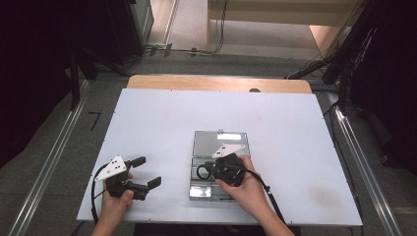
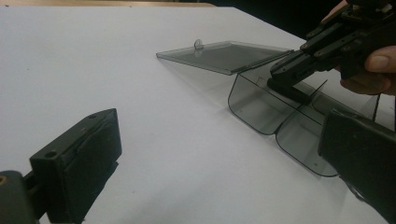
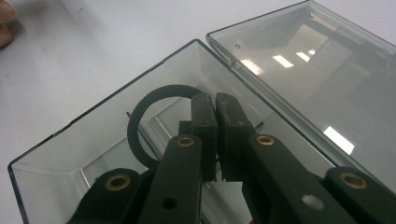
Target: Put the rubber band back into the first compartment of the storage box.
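Right claw (image 3: 215,109): your jaws are nearly together, a thin gap left, over a black ring (image 3: 140,116) inside the box; whether they pinch it, cannot tell.
Left claw (image 1: 147,171): jaws wide apart, nothing between, resting on the worktop (image 1: 147,118).
Box (image 1: 196,147): clear grey, lid lying open flat, mid-worktop.

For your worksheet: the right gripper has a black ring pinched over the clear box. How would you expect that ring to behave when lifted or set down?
The black ring looks thin and flat, so it is probably light and may flex slightly. The right gripper grips only its rim between nearly closed jaws, so it could pivot or slip. Set down flat in the clear box, it should lie still; dropped on edge, it might roll.
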Demonstrator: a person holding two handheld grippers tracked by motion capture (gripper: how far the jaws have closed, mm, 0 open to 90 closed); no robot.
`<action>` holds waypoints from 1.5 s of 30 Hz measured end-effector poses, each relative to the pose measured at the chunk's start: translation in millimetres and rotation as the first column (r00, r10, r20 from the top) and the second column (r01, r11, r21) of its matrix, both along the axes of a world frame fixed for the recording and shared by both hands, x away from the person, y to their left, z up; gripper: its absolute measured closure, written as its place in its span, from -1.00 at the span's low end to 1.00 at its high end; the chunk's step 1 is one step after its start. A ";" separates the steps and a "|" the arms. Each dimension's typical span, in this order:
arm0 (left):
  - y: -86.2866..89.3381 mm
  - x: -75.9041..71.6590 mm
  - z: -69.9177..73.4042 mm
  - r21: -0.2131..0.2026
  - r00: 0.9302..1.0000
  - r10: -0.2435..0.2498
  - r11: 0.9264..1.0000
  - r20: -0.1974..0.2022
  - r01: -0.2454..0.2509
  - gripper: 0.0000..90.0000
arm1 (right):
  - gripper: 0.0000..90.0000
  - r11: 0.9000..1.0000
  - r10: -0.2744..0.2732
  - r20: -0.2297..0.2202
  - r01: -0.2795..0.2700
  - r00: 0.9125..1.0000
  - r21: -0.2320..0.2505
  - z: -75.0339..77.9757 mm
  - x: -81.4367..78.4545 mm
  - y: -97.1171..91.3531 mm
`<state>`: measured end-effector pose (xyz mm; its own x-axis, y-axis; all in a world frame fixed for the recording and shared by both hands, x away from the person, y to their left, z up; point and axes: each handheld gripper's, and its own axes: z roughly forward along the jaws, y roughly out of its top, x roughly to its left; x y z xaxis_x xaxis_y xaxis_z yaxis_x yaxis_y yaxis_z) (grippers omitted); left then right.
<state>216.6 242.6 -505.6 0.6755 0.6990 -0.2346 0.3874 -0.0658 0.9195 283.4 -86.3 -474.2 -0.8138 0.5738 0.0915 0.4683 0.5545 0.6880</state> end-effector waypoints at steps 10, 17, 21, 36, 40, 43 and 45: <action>-0.3 0.1 0.1 0.007 1.000 -0.001 1.000 0.002 0.001 -1.00 | 0.61 0.999 0.015 -0.008 -0.015 1.000 0.037 3.8 -0.2 -3.0; -0.2 0.7 0.1 0.005 1.000 -0.002 1.000 0.001 0.002 -1.00 | 0.19 0.995 0.051 -0.005 -0.050 0.999 0.088 13.5 -1.4 -9.9; -0.3 0.8 0.1 0.003 1.000 0.001 1.000 0.000 -0.001 -1.00 | -0.17 0.993 0.042 0.021 -0.044 0.999 0.112 20.2 -3.1 -14.6; -0.5 1.0 0.1 0.009 1.000 0.002 1.000 -0.001 -0.002 -1.00 | -0.72 0.979 0.069 -0.001 -0.067 0.998 0.195 35.6 -0.6 -26.1; -1.0 1.0 0.2 0.014 1.000 0.004 1.000 -0.001 -0.004 -1.00 | -0.77 0.977 0.073 -0.003 -0.071 0.997 0.201 38.0 1.9 -29.4; -1.3 1.3 0.1 0.015 1.000 0.007 1.000 -0.002 -0.007 -1.00 | -0.81 0.976 0.076 -0.006 -0.073 0.997 0.207 40.9 4.0 -31.6; -1.5 1.3 0.1 0.015 1.000 0.009 1.000 -0.002 -0.009 -1.00 | -0.82 0.973 0.081 -0.005 -0.078 0.997 0.215 42.9 5.1 -33.8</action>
<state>217.8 241.0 -505.5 0.6685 0.7088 -0.2252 0.3900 -0.0763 0.9176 288.6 -120.1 -431.3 -0.8539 0.4732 0.2169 0.4388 0.4302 0.7889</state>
